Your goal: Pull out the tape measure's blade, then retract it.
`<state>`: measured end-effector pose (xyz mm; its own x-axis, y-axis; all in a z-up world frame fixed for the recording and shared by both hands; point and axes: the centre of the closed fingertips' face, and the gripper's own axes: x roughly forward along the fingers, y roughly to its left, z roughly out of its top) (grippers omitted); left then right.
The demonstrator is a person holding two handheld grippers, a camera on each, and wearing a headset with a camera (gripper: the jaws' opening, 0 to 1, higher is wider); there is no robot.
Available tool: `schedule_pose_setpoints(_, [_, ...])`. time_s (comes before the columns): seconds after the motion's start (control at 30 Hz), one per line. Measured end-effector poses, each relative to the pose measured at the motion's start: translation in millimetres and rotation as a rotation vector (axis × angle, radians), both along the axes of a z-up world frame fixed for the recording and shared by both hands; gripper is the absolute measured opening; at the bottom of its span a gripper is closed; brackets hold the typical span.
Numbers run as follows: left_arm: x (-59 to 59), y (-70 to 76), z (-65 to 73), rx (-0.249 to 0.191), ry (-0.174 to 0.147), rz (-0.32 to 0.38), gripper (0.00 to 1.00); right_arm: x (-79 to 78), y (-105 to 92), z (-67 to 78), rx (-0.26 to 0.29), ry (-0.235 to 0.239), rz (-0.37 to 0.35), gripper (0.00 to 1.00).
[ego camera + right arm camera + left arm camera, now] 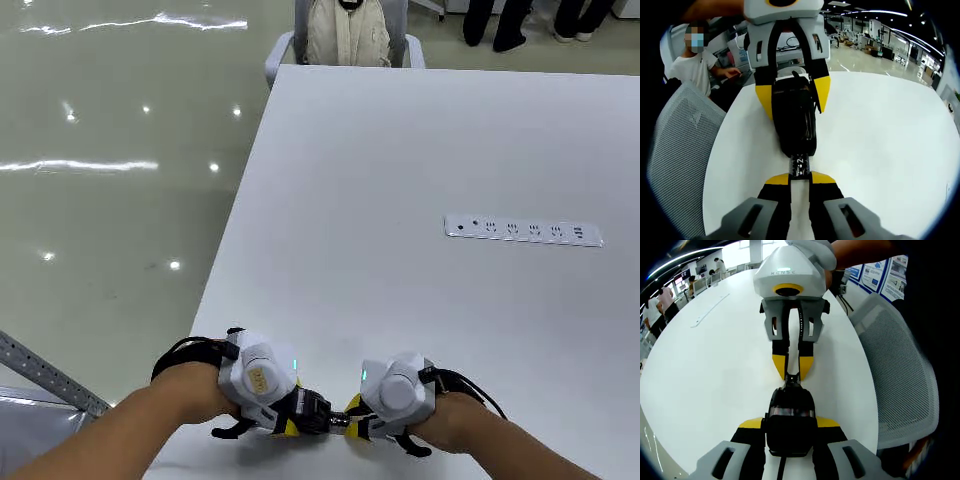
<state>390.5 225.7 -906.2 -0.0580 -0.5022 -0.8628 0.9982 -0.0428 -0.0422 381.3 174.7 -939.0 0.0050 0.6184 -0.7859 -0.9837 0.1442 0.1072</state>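
A black tape measure [312, 411] sits low over the white table [420, 150], close to its near edge. My left gripper [790, 422] is shut on the tape measure case [791, 417], yellow-tipped jaws on either side of it. My right gripper [800, 179] faces it and is shut on the blade [799, 165], of which a short marked length shows outside the case [796, 120]. In the head view the left gripper [292, 418] and right gripper [352, 416] stand tip to tip, almost touching.
A white power strip [523, 230] lies at the table's right middle. A chair with a cream garment [347, 35] stands at the far end. The table's left edge [235, 230] drops to a glossy floor. A grey mesh chair [900, 370] is beside me.
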Motion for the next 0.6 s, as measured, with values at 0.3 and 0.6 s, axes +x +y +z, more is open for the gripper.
schedule_pose_setpoints(0.3, [0.0,-0.9,-0.2,-0.004,0.001,0.001,0.32,-1.5,-9.2,4.1,-0.020,0.012,-0.008,0.11])
schedule_pose_setpoints(0.6, [-0.2,-1.5,-0.4,-0.010,0.003,0.003,0.32,-0.4,-16.5,1.8,-0.044,-0.005,0.005,0.11])
